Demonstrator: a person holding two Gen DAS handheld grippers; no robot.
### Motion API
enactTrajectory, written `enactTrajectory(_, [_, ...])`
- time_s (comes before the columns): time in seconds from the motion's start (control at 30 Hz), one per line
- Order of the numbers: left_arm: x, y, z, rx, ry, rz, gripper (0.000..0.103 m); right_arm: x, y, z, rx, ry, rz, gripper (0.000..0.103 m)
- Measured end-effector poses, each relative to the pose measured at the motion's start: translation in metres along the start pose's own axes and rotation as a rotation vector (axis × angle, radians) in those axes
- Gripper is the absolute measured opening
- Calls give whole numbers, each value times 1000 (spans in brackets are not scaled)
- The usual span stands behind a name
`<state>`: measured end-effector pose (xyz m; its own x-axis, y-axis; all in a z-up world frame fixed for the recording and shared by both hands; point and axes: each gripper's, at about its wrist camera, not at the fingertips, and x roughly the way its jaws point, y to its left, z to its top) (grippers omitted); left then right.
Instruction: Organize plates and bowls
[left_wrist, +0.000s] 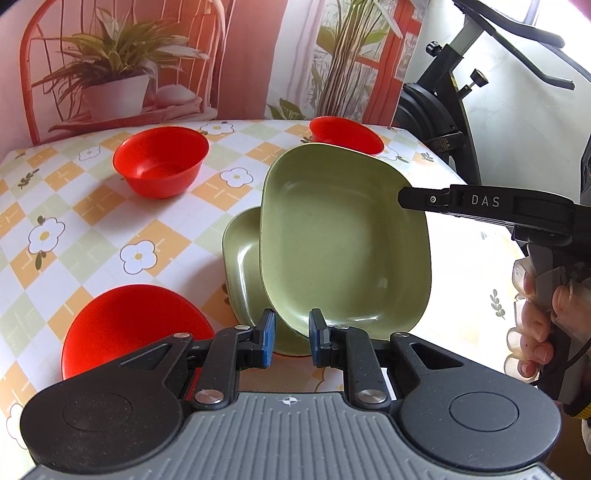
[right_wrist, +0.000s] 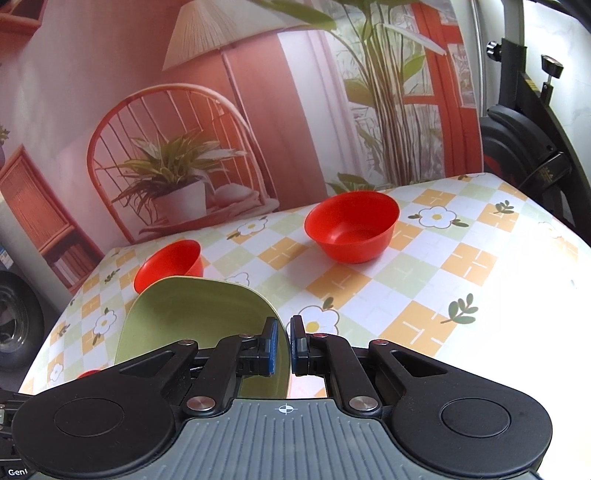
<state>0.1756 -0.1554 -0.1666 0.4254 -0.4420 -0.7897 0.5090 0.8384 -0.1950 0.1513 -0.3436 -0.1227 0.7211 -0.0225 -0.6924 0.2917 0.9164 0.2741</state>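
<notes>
Green plate, upper (left_wrist: 343, 240): square with rounded corners, held tilted above the worktop (left_wrist: 110, 221), its rim pinched at the right edge by the right hand-held gripper (right_wrist: 283, 345), whose blue pads were pressed onto the rim. Nothing was seen in it.

Green plate, lower (left_wrist: 242, 273): same pattern, lying flat on the worktop, partly covered by the upper plate. Its visible part was seen empty.

Left hand-held gripper (left_wrist: 291, 339): fingers spread, nothing between the blue pads; positioned just before the near edges of both plates.

Red bowl, far left (left_wrist: 160, 160): upright on the worktop, empty.

Red bowl, far right (left_wrist: 345, 134): upright behind the raised plate, partly hidden; contents could not be told from the left wrist view, but it was shown empty in the right wrist view.

Red bowl, near left (left_wrist: 136, 328): only a rounded red surface was visible beside the left hand-held gripper; its orientation could not be told.

Worktop covering: checked cloth with flower print.

Hand (left_wrist: 535, 325): seen gripping the right tool's handle.
</notes>
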Motion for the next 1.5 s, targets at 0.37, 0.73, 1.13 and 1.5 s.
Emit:
enactTrajectory(0.37, [7, 3, -3, -26, 24, 6, 22, 25, 6, 5, -27, 29, 16, 7])
enactTrajectory(0.73, [7, 4, -4, -39, 26, 13, 22, 46, 13, 6, -58, 78, 0, 8])
enactTrajectory(1.13, [6, 9, -2, -45, 26, 18, 22, 60, 20, 5, -77, 135, -55, 8])
enactTrajectory(1.5, [-2, 16, 23, -52, -80, 56, 22, 50, 16, -1, -43, 141, -64, 11])
